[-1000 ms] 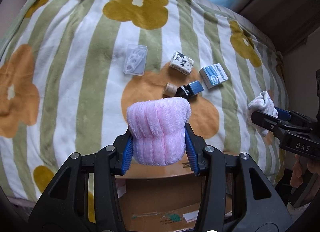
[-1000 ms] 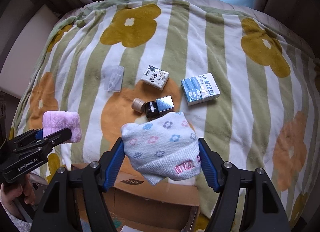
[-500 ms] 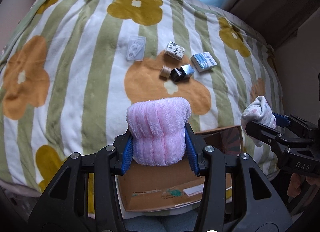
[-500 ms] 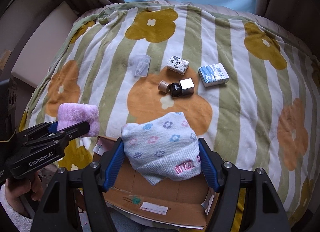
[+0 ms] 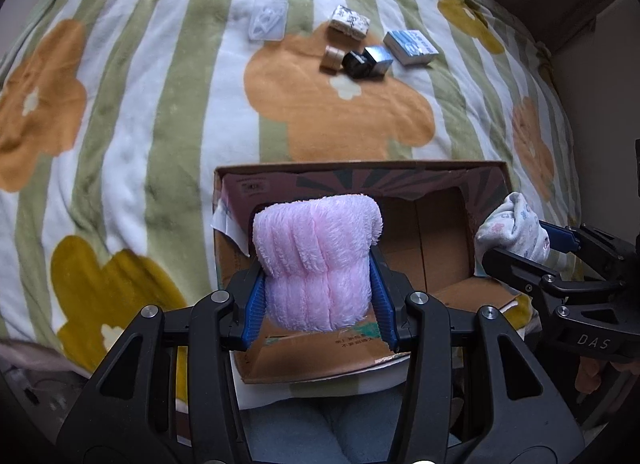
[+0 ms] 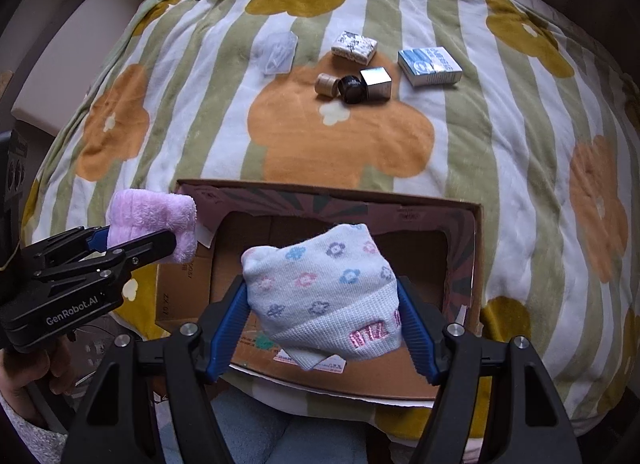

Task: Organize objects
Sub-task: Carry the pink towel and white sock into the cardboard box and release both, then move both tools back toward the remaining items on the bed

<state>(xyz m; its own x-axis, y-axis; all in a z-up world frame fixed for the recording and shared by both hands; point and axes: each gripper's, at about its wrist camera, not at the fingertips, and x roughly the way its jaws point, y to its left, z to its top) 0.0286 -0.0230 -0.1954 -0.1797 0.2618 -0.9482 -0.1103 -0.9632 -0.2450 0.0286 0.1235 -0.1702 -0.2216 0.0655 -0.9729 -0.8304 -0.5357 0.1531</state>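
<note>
I am holding a folded fluffy pink towel (image 5: 316, 260) in the left claw (image 5: 318, 296), its blue pads pressing both sides, above the left part of an open brown cardboard box (image 5: 360, 170). The right claw (image 6: 324, 324) is gripping a folded white knit cloth with small coloured flowers (image 6: 320, 292) over the middle of the same box. The box is sitting at the near edge of a bed covered by a green-striped, flower-printed blanket (image 6: 160, 136). Farther back on the blanket are lying a clear plastic packet (image 6: 278, 51), a patterned white box (image 6: 355, 46), a tan round cap (image 6: 326, 84), a black jar (image 6: 352, 89), a silver cube (image 6: 376, 82) and a blue-and-white carton (image 6: 430, 66).
</note>
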